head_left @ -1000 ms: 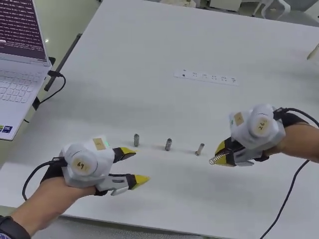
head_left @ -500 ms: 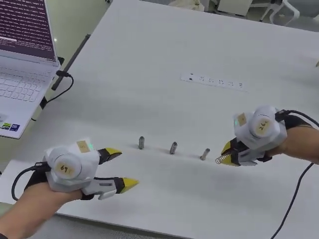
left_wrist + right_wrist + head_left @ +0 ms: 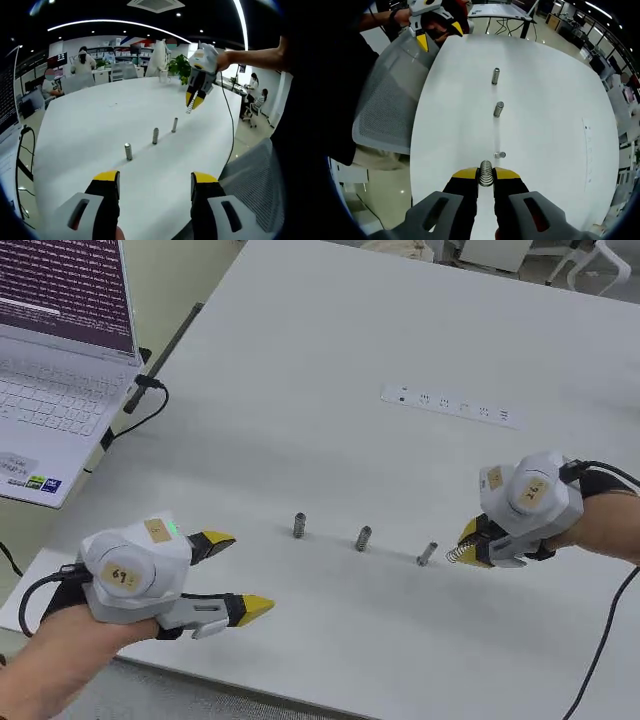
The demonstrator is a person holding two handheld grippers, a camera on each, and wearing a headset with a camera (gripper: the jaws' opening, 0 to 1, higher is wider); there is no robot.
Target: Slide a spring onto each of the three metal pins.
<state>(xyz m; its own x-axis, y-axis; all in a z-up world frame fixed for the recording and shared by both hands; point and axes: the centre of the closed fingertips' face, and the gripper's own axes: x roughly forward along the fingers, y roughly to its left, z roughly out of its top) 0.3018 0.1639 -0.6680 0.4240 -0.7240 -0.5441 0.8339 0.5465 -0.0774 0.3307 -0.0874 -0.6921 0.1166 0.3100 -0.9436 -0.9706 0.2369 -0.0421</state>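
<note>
Right gripper [image 3: 470, 550] clamped on a spring [image 3: 456, 554] by one end | bare pin [image 3: 427, 554] just ahead of its tips, two sprung pins [image 3: 364, 538] beyond | spring looks light, squashy, apt to flick out: pinch gently at end coils | left gripper [image 3: 232, 575] jaws apart, empty

I see a white surface [image 3: 300, 390]: three metal pins [image 3: 363, 538] stand in a row near the front edge, a white power strip [image 3: 452, 406] lies farther back, well apart.
</note>
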